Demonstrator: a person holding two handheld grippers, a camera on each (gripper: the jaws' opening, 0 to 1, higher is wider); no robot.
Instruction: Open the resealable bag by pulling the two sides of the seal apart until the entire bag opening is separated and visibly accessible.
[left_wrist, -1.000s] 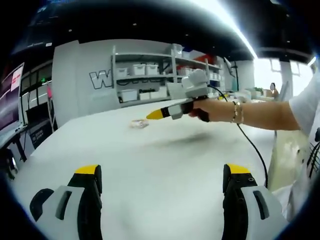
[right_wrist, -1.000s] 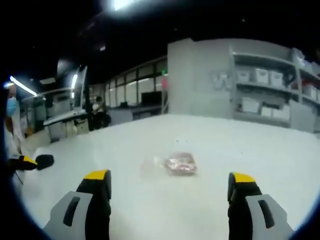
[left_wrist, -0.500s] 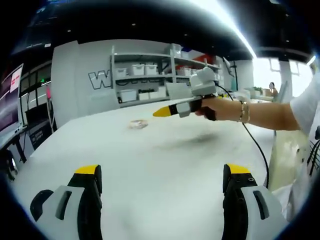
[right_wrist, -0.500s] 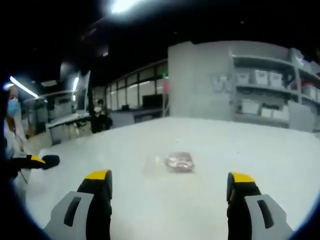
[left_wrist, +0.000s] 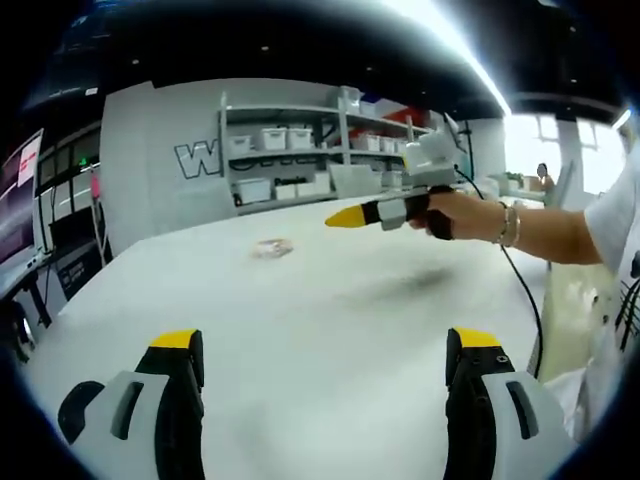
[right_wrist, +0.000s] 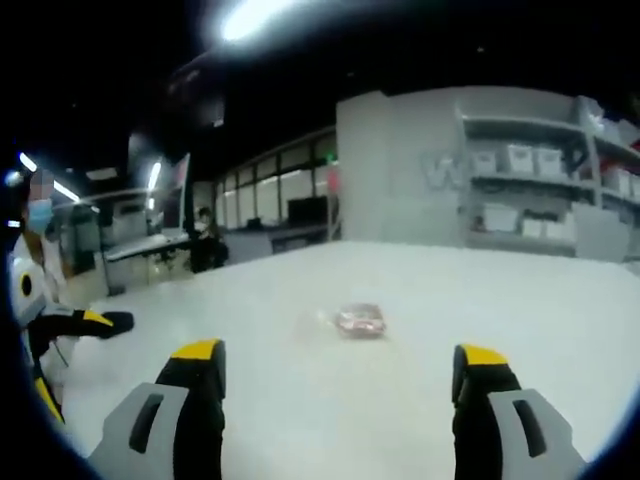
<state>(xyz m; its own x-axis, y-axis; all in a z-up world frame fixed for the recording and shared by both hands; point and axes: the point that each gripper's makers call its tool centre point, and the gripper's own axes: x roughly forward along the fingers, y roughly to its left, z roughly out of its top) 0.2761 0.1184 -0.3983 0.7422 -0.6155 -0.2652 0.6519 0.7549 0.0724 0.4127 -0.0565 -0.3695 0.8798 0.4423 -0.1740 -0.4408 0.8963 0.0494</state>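
A small clear resealable bag (right_wrist: 359, 321) with reddish contents lies flat on the white table (right_wrist: 420, 290), some way ahead of my right gripper (right_wrist: 335, 368), which is open and holds nothing. The same bag (left_wrist: 272, 247) looks small and far off in the left gripper view. My left gripper (left_wrist: 325, 350) is open over the table, with nothing between its yellow-tipped jaws. The right gripper (left_wrist: 395, 207) also comes in from the right there, held in a hand well above the table, to the right of the bag.
Shelves with white bins (left_wrist: 290, 150) stand behind the table's far edge. A person (right_wrist: 30, 290) in a mask stands at the left of the right gripper view, with desks and people further back. A black cable (left_wrist: 520, 300) hangs from the right gripper.
The right gripper has pulled up and to the right, away from the bag, which now looks smaller in its view. The left gripper has stayed put.
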